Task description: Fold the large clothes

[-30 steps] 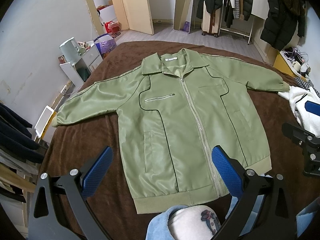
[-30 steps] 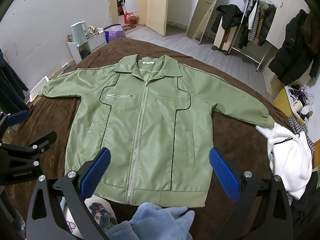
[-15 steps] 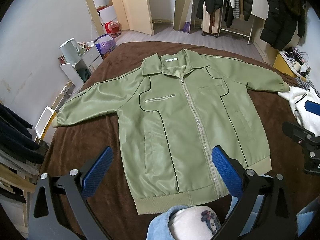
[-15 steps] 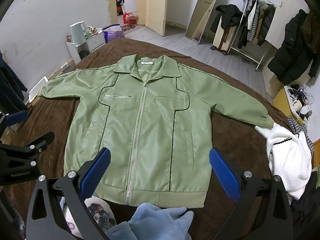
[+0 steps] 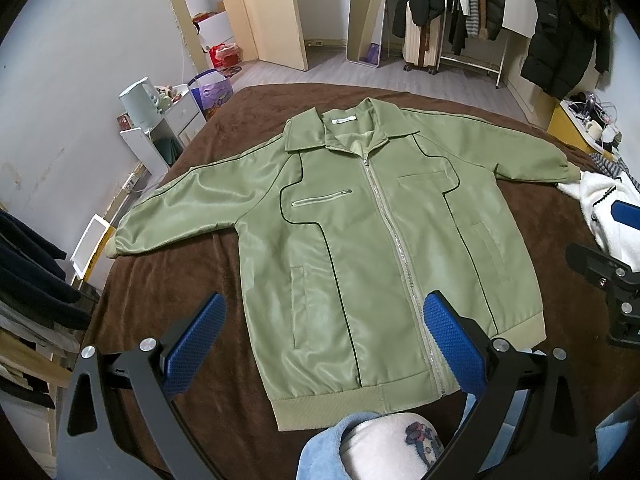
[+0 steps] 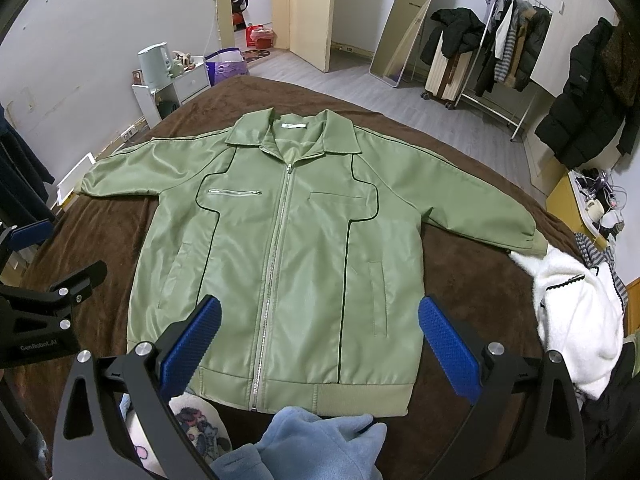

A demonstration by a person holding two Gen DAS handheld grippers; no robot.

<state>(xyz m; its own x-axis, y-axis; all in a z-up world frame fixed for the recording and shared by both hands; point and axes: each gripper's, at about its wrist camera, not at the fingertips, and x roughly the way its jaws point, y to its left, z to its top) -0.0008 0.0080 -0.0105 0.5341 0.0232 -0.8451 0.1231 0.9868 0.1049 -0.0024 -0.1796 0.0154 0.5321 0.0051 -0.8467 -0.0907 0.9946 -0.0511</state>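
Note:
A large green zip jacket (image 5: 372, 240) lies flat, front up and zipped, on a brown bed cover (image 5: 168, 280), sleeves spread to both sides, collar at the far end. It also shows in the right wrist view (image 6: 288, 248). My left gripper (image 5: 324, 344) is open and empty, held above the hem on the jacket's left half. My right gripper (image 6: 320, 344) is open and empty, held above the hem near the middle. Each gripper shows at the edge of the other's view.
A white fleece garment (image 6: 572, 312) lies on the bed by the right sleeve cuff. A white side cabinet with a kettle (image 5: 140, 104) stands left of the bed. A clothes rack (image 6: 508, 48), suitcase and mirror stand at the far wall. Blue fleece clothing (image 6: 320, 440) is at the near edge.
Both grippers have drifted very slightly; the jacket lies unchanged and both stay open.

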